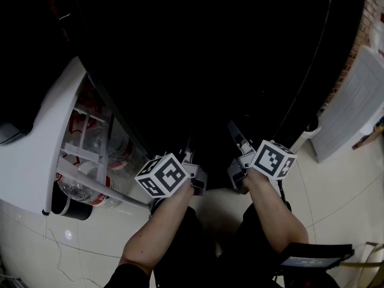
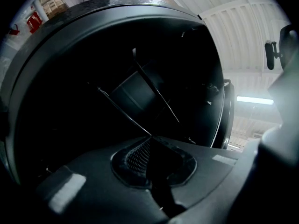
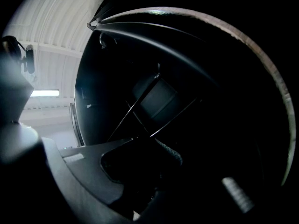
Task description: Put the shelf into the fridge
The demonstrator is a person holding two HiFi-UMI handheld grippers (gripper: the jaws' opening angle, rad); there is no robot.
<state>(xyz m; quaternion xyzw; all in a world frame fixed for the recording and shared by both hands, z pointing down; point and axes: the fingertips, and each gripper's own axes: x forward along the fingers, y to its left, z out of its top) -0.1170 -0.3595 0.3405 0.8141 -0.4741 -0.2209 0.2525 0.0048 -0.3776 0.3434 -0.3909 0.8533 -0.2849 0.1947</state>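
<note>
The fridge [image 1: 198, 59] stands open in front of me, its inside almost black. Both grippers point into it side by side at the bottom of the head view. The shelf shows only as thin dark edge lines [image 2: 154, 85] [image 3: 135, 104] that run from each gripper's jaw tips into the fridge; the rest of it is lost in the dark. My left gripper [image 1: 193, 164] [image 2: 150, 139] is shut, its pads meeting on that thin edge. My right gripper [image 1: 237, 146] [image 3: 142, 139] looks shut on the same edge further right.
The white fridge door [image 1: 36, 149] hangs open at the left, its racks holding bottles [image 1: 90, 185]. A white ribbed panel [image 1: 354, 101] leans against a brick wall at the right. Pale floor tiles [image 1: 336, 197] lie below.
</note>
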